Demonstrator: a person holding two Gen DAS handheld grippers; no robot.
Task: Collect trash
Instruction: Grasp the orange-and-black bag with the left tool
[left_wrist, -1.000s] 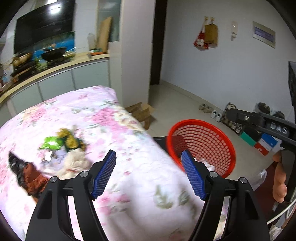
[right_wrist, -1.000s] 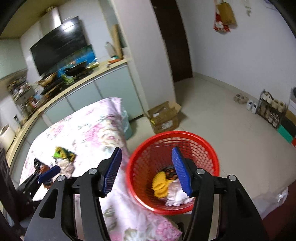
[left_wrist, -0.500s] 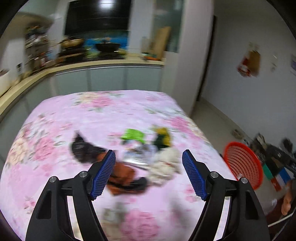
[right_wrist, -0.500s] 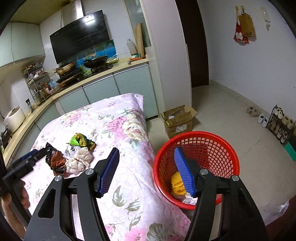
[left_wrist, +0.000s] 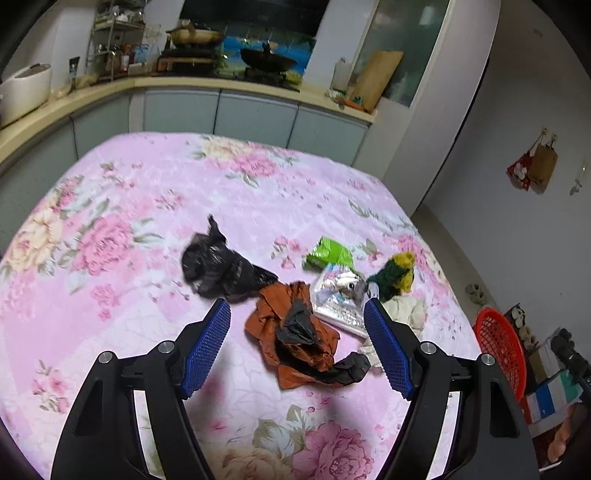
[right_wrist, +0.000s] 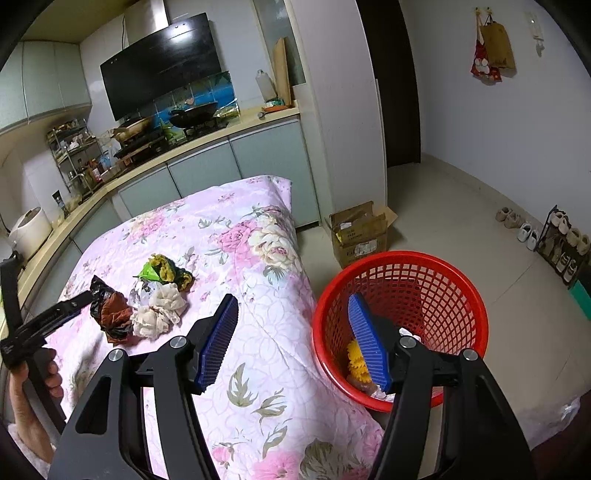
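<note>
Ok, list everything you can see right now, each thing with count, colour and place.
floral cloth: one, pink, covering the table
black bag: one, black, left end of the trash pile
brown wrapper: one, brown with black plastic on it, pile middle
silver packet: one, silvery, right of the brown wrapper
green wrapper: one, green, behind the packet
yellow-green scrap: one, far right of pile
white tissues: a clump, off-white, pile's near side
basket: one, red, on the floor by the table, trash inside
cardboard box: one, brown, floor behind basket
left claw: open above the pile
right claw: open, empty
hand: one, gripping the left claw's handle
</note>
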